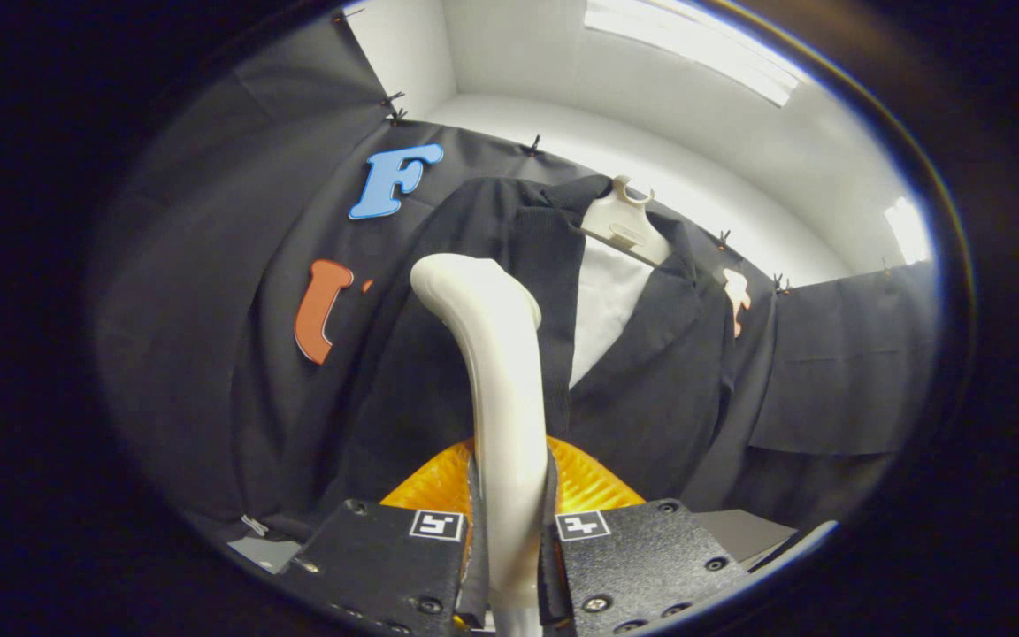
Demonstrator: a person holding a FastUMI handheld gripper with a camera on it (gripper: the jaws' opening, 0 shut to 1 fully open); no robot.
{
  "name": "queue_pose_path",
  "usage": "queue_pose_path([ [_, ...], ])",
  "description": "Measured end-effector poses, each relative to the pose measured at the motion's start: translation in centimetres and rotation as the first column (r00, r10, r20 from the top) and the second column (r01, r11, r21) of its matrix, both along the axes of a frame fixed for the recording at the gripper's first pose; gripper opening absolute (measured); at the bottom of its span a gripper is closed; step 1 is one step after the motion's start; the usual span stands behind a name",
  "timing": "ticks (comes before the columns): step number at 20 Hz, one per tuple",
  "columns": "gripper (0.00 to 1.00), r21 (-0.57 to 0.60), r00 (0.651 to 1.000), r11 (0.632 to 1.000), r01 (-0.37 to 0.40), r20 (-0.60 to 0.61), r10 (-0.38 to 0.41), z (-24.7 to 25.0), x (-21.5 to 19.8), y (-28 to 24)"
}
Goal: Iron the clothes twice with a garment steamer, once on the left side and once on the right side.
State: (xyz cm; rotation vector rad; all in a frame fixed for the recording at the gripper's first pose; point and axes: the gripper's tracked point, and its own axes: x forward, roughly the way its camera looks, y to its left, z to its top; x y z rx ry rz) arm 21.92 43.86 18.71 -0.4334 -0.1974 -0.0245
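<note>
Two fingers of the gripper (509, 553) sit nearest of all, closed tight on the pale handle of the steamer (496, 372), one pressing on its left side and one on its right, with no gap showing between either finger and the handle. That firm squeeze low on the handle looks meant to keep the tool from twisting while it is swept over cloth. Just past the fingers, an orange ribbed part (593, 482) spreads out to both sides of the handle; it seems to belong to the steamer's body, though what it does I cannot tell. From there the handle rises and bends over to the left at its top. Whether the steamer's working face touches the cloth is hidden behind the handle. Farther off hangs the dark jacket (651, 380), the garment to be steamed, with its front turned toward the steamer. It hangs on a pale hanger (620, 221), which keeps the cloth hanging down freely so that steam can work along it. A white shirt front (602, 310) shows between the lapels, just right of the handle. The steamer stands before the jacket's left panel in the scene, so I judge the left-side pass to be the step in hand, with the right panel further right still to do.
</note>
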Motion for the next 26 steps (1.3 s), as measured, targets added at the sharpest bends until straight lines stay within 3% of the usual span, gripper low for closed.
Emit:
queue_pose_path([
  [26,0.25,-0.047,0.968,0.999,-0.008,-0.25,-0.004,-16.7,-3.4,-3.4],
])
